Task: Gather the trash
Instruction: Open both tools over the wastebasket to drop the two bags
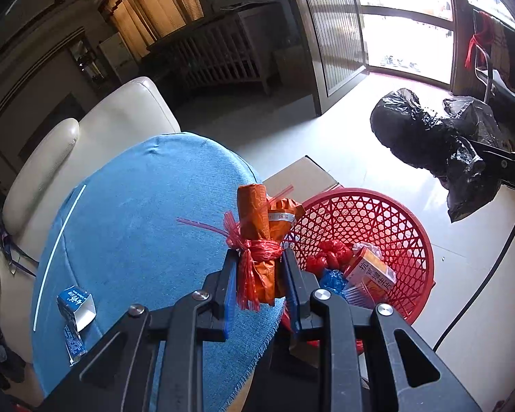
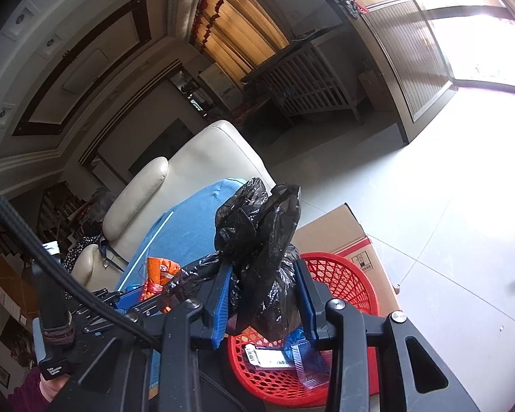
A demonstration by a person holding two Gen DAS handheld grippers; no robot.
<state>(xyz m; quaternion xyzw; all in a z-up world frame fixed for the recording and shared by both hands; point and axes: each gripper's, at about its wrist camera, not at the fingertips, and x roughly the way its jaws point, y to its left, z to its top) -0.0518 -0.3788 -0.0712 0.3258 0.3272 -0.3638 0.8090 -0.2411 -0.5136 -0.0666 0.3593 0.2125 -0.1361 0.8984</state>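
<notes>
My left gripper (image 1: 259,267) is shut on an orange wrapper roll (image 1: 257,226) tied with red plastic string, held over the edge of the blue cloth table (image 1: 137,213). My right gripper (image 2: 262,285) is shut on a crumpled black plastic bag (image 2: 261,240), which also shows in the left wrist view as the black plastic bag (image 1: 429,130) at the upper right. A red mesh basket (image 1: 388,213) stands on the floor below, holding red wrappers, a blue wrapper and an orange box (image 1: 370,271). In the right wrist view the red mesh basket (image 2: 343,274) lies right under the bag.
A blue carton (image 1: 75,305) and a blue packet (image 1: 73,341) lie on the table's near left. A cardboard box (image 1: 305,175) stands behind the basket. A cream sofa (image 1: 86,130) runs along the table's far side. A black cable (image 1: 491,267) hangs at the right.
</notes>
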